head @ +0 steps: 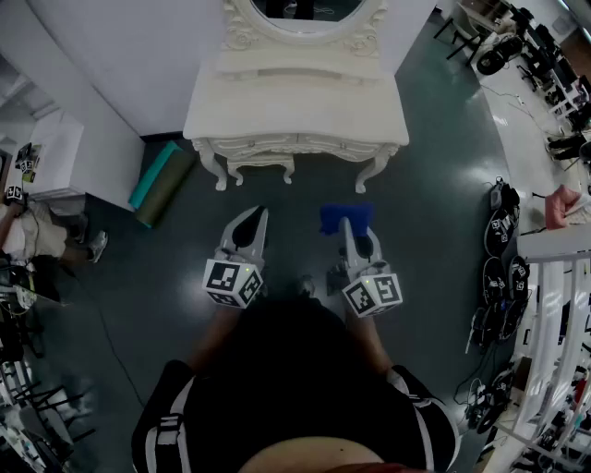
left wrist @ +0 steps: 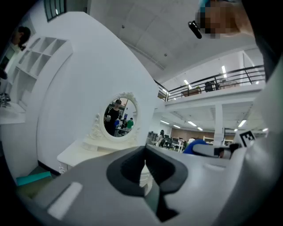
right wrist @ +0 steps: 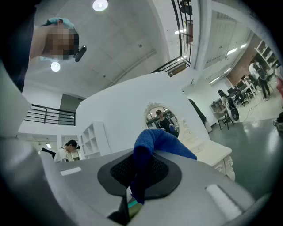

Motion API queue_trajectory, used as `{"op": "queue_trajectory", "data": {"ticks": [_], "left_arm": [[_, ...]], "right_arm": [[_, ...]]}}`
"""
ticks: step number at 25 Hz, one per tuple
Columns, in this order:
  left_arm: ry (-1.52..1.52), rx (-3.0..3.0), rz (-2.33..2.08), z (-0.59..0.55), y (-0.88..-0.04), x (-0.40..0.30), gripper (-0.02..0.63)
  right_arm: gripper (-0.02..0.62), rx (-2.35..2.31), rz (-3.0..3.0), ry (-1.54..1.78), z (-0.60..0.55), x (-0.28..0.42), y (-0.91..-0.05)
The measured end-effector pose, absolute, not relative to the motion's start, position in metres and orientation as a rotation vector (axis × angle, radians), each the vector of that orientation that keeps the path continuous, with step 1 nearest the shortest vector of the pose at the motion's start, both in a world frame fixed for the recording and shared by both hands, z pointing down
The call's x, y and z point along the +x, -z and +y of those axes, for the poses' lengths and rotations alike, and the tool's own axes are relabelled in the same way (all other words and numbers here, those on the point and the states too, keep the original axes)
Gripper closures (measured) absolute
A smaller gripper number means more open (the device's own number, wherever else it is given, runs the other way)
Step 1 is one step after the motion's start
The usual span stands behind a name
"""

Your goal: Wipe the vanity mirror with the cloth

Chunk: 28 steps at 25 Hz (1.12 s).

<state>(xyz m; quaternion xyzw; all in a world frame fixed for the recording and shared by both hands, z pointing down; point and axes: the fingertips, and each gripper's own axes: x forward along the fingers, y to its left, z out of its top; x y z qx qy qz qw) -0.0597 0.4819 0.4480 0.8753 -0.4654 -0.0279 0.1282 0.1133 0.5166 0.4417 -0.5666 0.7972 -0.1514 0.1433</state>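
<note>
The blue cloth [right wrist: 155, 142] is soft and light. It will bend and flop, so I think the best place to hold it is a bunched fold, with lots left free to rub with. The right claw [right wrist: 135, 178] is pinching it that way, and most of the cloth sticks out past the tips. A small pinch like this could let the cloth slide out if it is pushed hard on glass. The left claw [left wrist: 145, 170] is pressed together with nothing in it. Both claws are out in front of the white table [head: 295, 106] and do not touch it, so the cloth is well apart from it. The oval mirror [head: 305, 9] stands at the back of the table in a curly white frame. Glass is hard, smooth and can break, so I guess gentle rubbing is right. The table top looks bare. Under the table is a dark shiny floor [head: 434, 222]. A green rolled mat [head: 159, 182] lies near the table's leg on the person's left, by a white wall [head: 120, 55]. Desks and chairs stand far off past the table's other side.
</note>
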Motion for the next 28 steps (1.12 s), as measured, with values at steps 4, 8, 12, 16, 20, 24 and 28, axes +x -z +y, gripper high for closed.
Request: {"op": "queue_trajectory", "data": {"ticks": [4,8,12,16,20,24,28], "left_arm": [[0.082,2.545,-1.357,0.482,-0.448,-0.057,0.597],[0.097,2.53,-1.362,0.481,-0.447,-0.056,0.597],[0.09,2.526,-1.378,0.48,-0.447,-0.054,0.597],[0.073,2.528,-1.387,0.48,-0.45,-0.047,0.597],[0.072,2.519,-1.405,0.478,-0.452,-0.036,0.597],[0.113,2.52,-1.429,0.476,-0.448,-0.018,0.597],[0.077,2.508,-1.507,0.476,-0.451,-0.005,0.597]], "right_arm": [[0.571,-1.629,2.3,0.433,0.516,0.116,-0.44],[0.571,-1.625,2.309,0.433,0.515,0.118,-0.443],[0.571,-1.616,2.317,0.43,0.515,0.119,-0.442],[0.569,-1.606,2.291,0.446,0.514,0.128,-0.446],[0.569,-1.577,2.302,0.46,0.51,0.139,-0.448],[0.569,-1.544,2.322,0.483,0.506,0.154,-0.454],[0.569,-1.489,2.356,0.5,0.503,0.164,-0.46]]}}
